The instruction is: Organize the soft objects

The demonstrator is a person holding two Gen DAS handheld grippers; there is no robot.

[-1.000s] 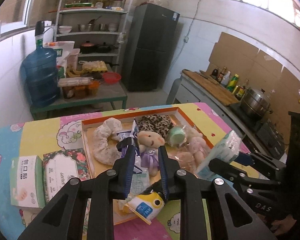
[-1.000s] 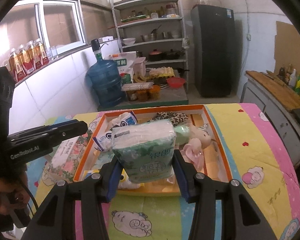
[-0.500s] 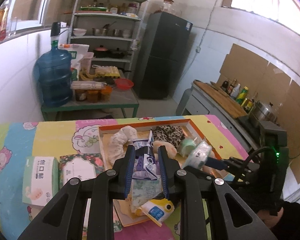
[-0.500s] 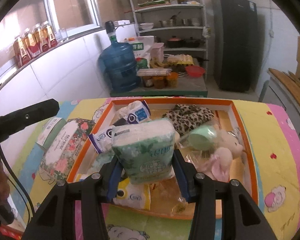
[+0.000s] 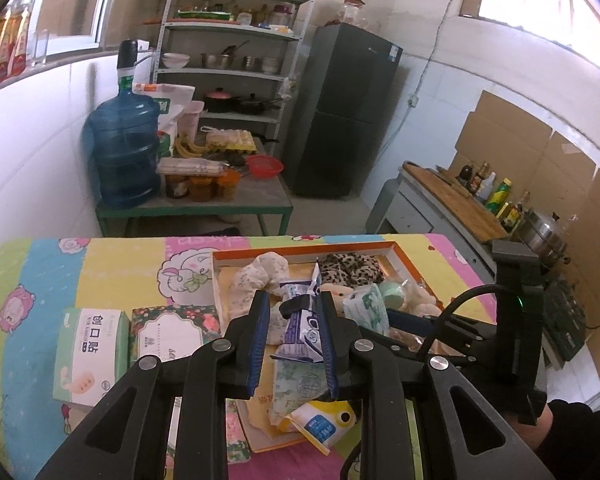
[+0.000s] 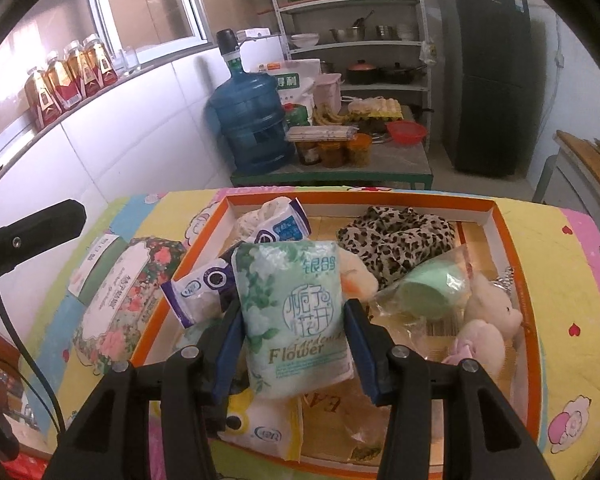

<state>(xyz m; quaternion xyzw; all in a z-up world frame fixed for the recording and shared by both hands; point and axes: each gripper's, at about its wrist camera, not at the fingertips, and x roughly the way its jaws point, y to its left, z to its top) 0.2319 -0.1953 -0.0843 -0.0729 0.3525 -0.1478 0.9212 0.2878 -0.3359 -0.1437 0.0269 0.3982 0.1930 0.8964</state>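
An orange-rimmed tray (image 6: 516, 248) on the cartoon-print cloth holds a leopard-print cloth (image 6: 396, 240), a green sponge in plastic (image 6: 428, 290), a plush toy (image 6: 488, 320) and a pale floral cushion (image 5: 256, 276). My right gripper (image 6: 294, 312) is shut on a green-and-white tissue pack (image 6: 296, 316), held above the tray's front left. My left gripper (image 5: 294, 326) is shut on a blue-and-white tissue pack (image 5: 302, 326), lifted over the tray's left part. A yellow-and-white pack (image 5: 320, 426) and a green floral pack (image 5: 296, 388) lie below it.
Two tissue boxes, one green-white (image 5: 88, 352) and one floral (image 5: 168, 330), lie on the cloth left of the tray. Beyond the table stand a low table with a water jug (image 5: 126, 152), shelves and a dark fridge (image 5: 340, 112). A counter with bottles is at the right.
My left gripper has lifted the blue-and-white pack up off the tray pile. My right gripper has carried the green pack forward and left over the tray.
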